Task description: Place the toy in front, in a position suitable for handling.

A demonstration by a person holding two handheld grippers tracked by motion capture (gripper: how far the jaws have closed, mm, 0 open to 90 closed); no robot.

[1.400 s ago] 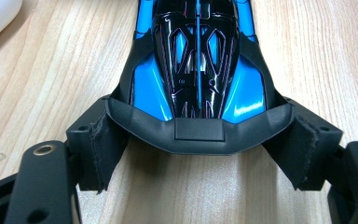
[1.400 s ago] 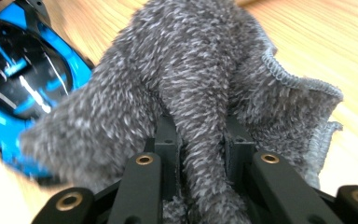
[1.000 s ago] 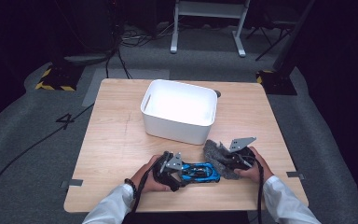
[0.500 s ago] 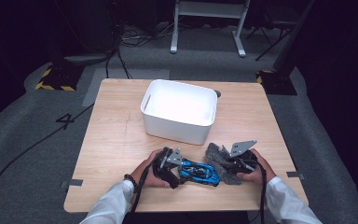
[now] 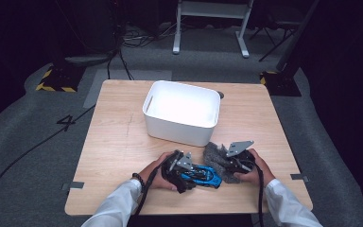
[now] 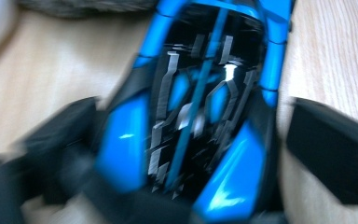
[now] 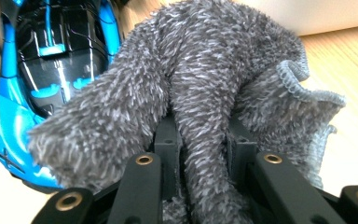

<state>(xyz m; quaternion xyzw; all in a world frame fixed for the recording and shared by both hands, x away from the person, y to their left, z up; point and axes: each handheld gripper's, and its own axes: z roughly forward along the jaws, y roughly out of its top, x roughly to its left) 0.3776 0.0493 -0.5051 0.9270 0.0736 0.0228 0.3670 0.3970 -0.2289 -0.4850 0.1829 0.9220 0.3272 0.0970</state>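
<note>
**Blur, edges and cloth hide much of the car**

In the left gripper view the blue toy car (image 6: 191, 116) is smeared by motion blur, its nose and tail cut off by the picture's edges. The left tool (image 6: 186, 140) is blurred too, so contact with the car cannot be told. In the right gripper view the grey cloth (image 7: 191, 93) covers the car's right side and the right tool's (image 7: 200, 140) tips.

White sleeves cover both forearms; a dark band circles the left wrist. The 2 black grippers, left gripper (image 5: 189, 172) and right gripper (image 5: 227, 165), carry grey 3-cornered plates, brass-coloured screws and black cables.
</note>
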